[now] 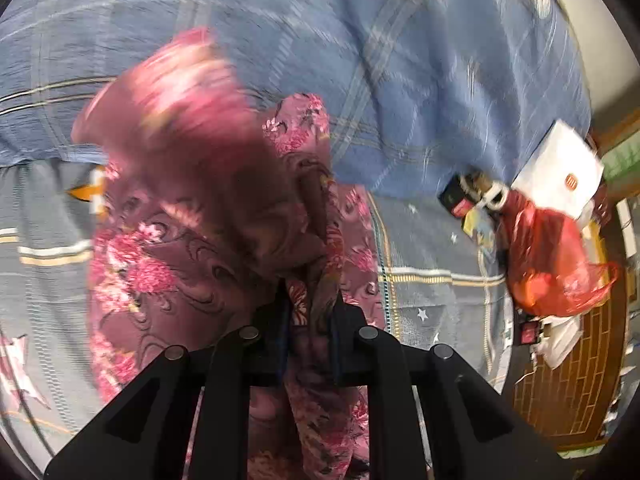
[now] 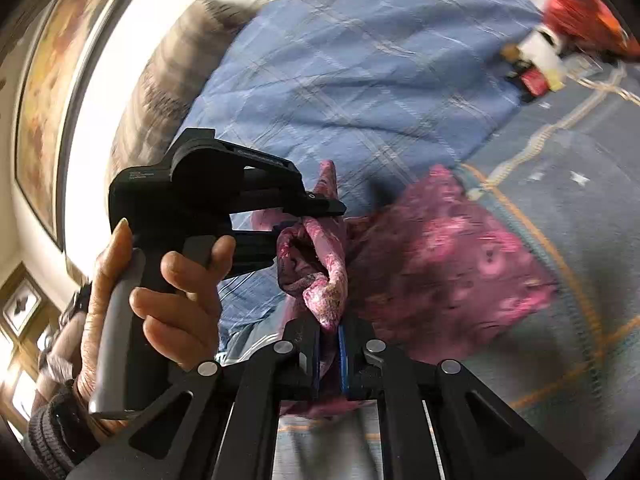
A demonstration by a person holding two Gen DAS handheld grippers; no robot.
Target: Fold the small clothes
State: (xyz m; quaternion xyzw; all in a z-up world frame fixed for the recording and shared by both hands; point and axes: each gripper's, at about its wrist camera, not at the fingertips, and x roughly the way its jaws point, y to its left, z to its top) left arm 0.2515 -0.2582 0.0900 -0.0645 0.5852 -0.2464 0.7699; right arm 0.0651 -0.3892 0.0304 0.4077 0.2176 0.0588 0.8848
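Close in, right gripper point(image 2: 329, 354) jaws nearly shut, pinching a bunched edge of the floral garment point(image 2: 436, 264). Left gripper point(image 1: 308, 332) likewise clamped narrow on a fold of the same cloth. Both pinch points sit near each other, left hand point(image 2: 160, 292) just beside the right tool. Garment hangs between them, its loose body trailing away over the blue quilt point(image 1: 400, 80). Red bag point(image 1: 552, 264) lies well apart.
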